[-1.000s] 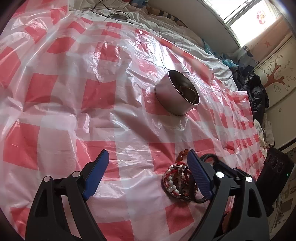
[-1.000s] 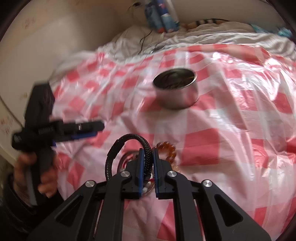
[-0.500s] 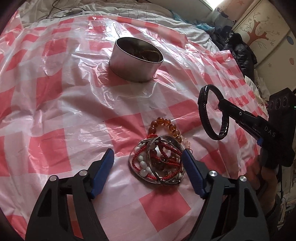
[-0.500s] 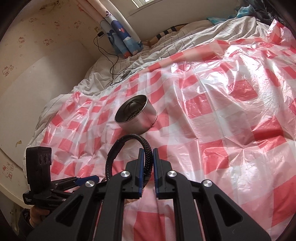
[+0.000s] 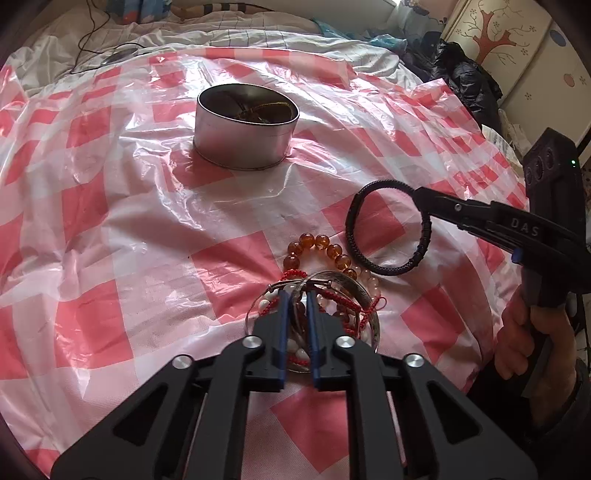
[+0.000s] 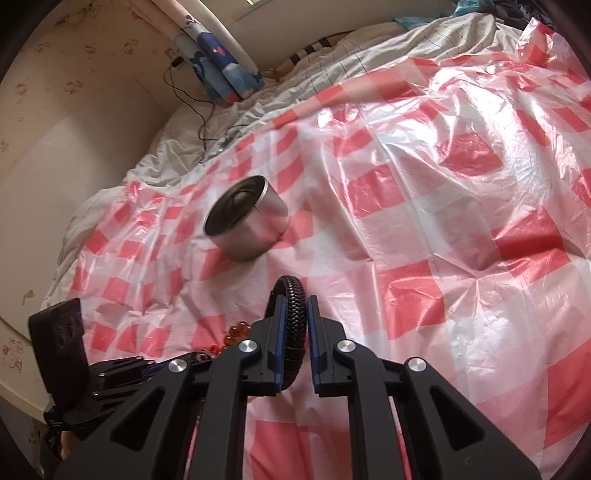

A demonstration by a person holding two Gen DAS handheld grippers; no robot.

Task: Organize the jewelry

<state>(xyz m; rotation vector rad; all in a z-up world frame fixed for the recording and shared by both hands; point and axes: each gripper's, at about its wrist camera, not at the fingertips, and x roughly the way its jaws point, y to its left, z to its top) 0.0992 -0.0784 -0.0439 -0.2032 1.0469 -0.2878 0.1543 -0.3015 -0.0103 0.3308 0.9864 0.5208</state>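
A pile of bracelets (image 5: 332,291) lies on the red-and-white checked plastic sheet (image 5: 129,240): amber beads (image 5: 317,243), red cord, white beads and a silver bangle (image 5: 354,291). My left gripper (image 5: 297,295) has closed into the pile, its jaws pinching the bangle's rim. My right gripper (image 6: 295,306) is shut on a black braided bracelet (image 6: 295,302), held in the air right of the pile; it also shows in the left wrist view (image 5: 388,229). A round metal tin (image 5: 245,125) stands beyond, with jewelry inside.
The sheet covers a bed with white bedding (image 5: 258,33) and a cable (image 5: 96,40) at the far side. Dark clothes (image 5: 465,77) and a painted cabinet (image 5: 517,48) stand at the right. A wall (image 6: 55,129) lies left of the bed.
My left gripper has closed from wide open onto the bracelet pile. My right gripper has carried the black bracelet up off the pile and turned it edge-on.
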